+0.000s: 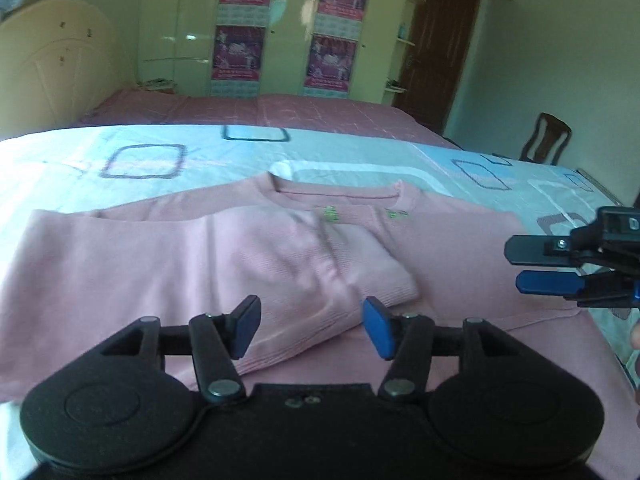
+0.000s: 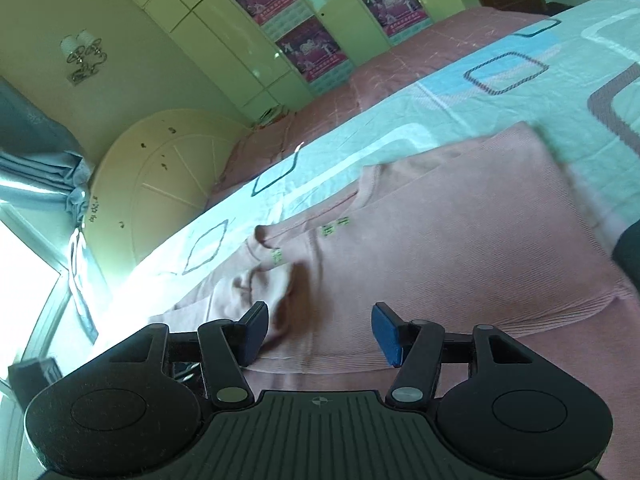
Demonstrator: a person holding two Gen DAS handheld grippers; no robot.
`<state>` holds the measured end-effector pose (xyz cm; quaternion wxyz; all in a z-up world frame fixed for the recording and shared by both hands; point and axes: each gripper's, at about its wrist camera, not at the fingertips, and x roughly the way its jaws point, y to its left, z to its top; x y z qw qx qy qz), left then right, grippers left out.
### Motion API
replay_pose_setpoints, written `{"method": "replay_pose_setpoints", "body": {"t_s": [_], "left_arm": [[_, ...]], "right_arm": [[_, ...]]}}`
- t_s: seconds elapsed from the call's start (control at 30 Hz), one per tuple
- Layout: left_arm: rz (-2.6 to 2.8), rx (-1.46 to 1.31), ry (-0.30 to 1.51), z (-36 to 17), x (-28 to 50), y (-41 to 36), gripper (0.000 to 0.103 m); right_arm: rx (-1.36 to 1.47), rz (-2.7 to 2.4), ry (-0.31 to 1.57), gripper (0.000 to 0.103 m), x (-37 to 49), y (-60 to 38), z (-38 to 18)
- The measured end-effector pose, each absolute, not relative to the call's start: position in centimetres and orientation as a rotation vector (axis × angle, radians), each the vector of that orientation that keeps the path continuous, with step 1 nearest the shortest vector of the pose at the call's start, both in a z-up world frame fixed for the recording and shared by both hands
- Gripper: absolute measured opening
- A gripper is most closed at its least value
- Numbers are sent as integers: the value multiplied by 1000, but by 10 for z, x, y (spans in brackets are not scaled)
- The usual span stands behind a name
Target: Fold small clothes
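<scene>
Pink top (image 1: 460,256) beneath both parted hand-held grippers

Left tongs (image 1: 310,328) angled downward, jaws parted, nothing between the pads. Right tongs (image 2: 320,334) likewise tilted down, jaws apart at a similar gap, pads gripping nothing. In the left wrist view the right tongs (image 1: 540,266) enter from the right edge, turned sideways, one finger above the other.
</scene>
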<state>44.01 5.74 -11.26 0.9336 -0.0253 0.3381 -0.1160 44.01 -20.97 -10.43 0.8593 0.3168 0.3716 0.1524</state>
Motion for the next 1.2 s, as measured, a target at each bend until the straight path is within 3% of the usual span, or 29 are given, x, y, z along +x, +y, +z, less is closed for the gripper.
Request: {"method": "replay_pose_setpoints", "body": {"t_s": [0.2, 0.43, 0.47, 0.53, 0.57, 0.6, 0.8, 0.93, 1.2], "left_arm": [[25, -79, 713, -112, 379, 145, 54], [43, -269, 762, -124, 396, 195, 52], [35, -283, 756, -124, 403, 196, 52], [32, -262, 760, -126, 416, 194, 50], [40, -230, 755, -127, 422, 192, 44], [47, -195, 753, -129, 425, 191, 36], [13, -189, 758, -128, 429, 197, 24], [6, -164, 760, -129, 430, 192, 23], [0, -143, 773, -130, 430, 191, 23]], "right_arm": [[712, 390, 861, 58, 464, -165, -130], [704, 365, 877, 57, 488, -140, -142], [683, 368, 877, 38, 491, -136, -140], [648, 371, 891, 13, 497, -129, -137], [618, 371, 885, 6, 499, -126, -134], [584, 368, 859, 6, 497, -125, -127], [478, 241, 641, 5, 466, -174, -77], [448, 187, 752, 5, 454, -202, -108], [495, 177, 750, 5, 437, -210, -119]]}}
